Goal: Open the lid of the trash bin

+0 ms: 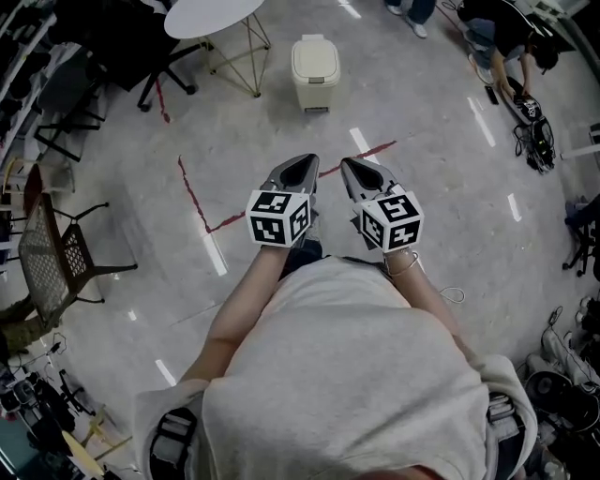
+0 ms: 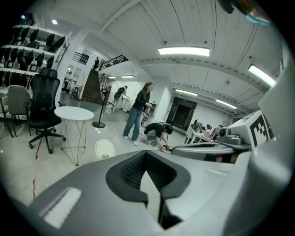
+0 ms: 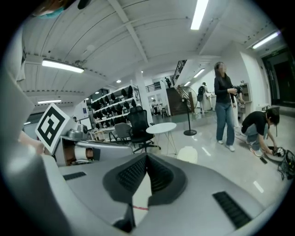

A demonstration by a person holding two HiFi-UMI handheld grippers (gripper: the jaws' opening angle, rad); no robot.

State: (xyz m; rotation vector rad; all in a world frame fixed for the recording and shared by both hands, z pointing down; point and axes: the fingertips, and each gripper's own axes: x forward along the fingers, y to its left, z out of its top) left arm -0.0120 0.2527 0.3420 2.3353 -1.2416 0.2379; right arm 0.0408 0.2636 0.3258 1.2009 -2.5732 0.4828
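Note:
The trash bin (image 1: 315, 70) is a small cream bin with its lid down, standing on the floor well ahead of me. It shows small in the left gripper view (image 2: 105, 148) and in the right gripper view (image 3: 188, 154). My left gripper (image 1: 302, 161) and right gripper (image 1: 352, 164) are held side by side in front of the person's chest, pointing toward the bin and far short of it. Both are shut with the jaw tips together, left gripper (image 2: 145, 152) and right gripper (image 3: 146, 156), and nothing is held.
A round white table (image 1: 211, 14) stands left of the bin, with a black office chair (image 1: 141, 56) beyond it. A mesh chair (image 1: 52, 248) is at my left. Red tape lines (image 1: 192, 192) cross the floor. A crouching person (image 1: 506, 42) and cables (image 1: 539, 141) are at the right.

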